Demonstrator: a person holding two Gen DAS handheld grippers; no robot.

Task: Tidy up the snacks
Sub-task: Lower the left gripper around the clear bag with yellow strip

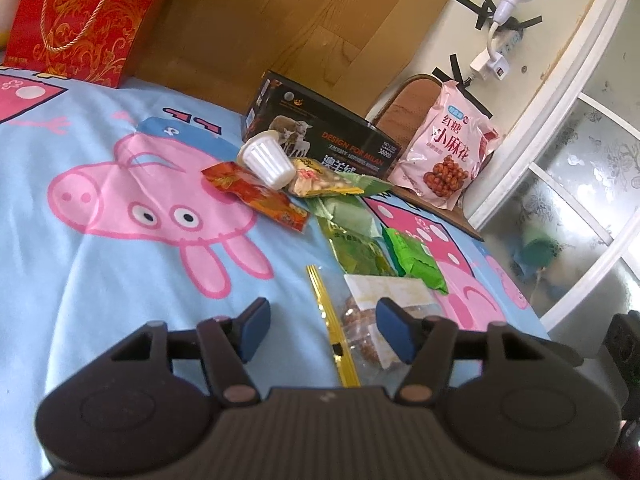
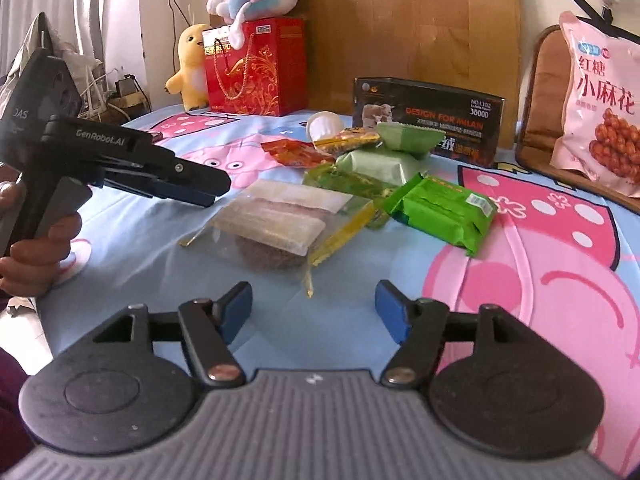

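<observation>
Roughly, left to right across the bed:
Bedsheet (image 2: 520, 340): pale blue with big pink cartoon pigs, snacks scattered over its middle.
Left gripper (image 1: 320, 330): jaws apart, nothing pressed between the blue pads; in the left wrist view the clear packet lies on the sheet beyond its fingertips, partly behind the right pad. Seen from the right wrist camera (image 2: 208, 196), it hangs just left of that packet, held by a hand (image 2: 38, 256).
Red gift bag (image 2: 256, 68): upright at the far left by the wooden headboard, gold pattern, rope handle.
Red snack packet (image 2: 298, 152): flat, long axis slanting from far left to near right.
White ribbed cup (image 1: 266, 160): tipped on its side, mouth facing far left, resting against the yellow packet (image 1: 320, 178).
Clear packet (image 2: 280, 220): nearest item, see-through with gold edging, long axis running from near left to far right; pale wafers and a brown round cake show inside.
Right gripper (image 2: 314, 306): jaws apart and empty, just short of the clear packet's near corner.
Pale green packets (image 2: 380, 162): piled behind the clear packet, one leaning on the black box (image 2: 432, 116).
Bright green packet (image 2: 444, 212): right of the clear packet, long axis slanting towards near right.
Pink snack bag (image 2: 600, 108): far right, upright against a chair (image 2: 536, 120).
</observation>
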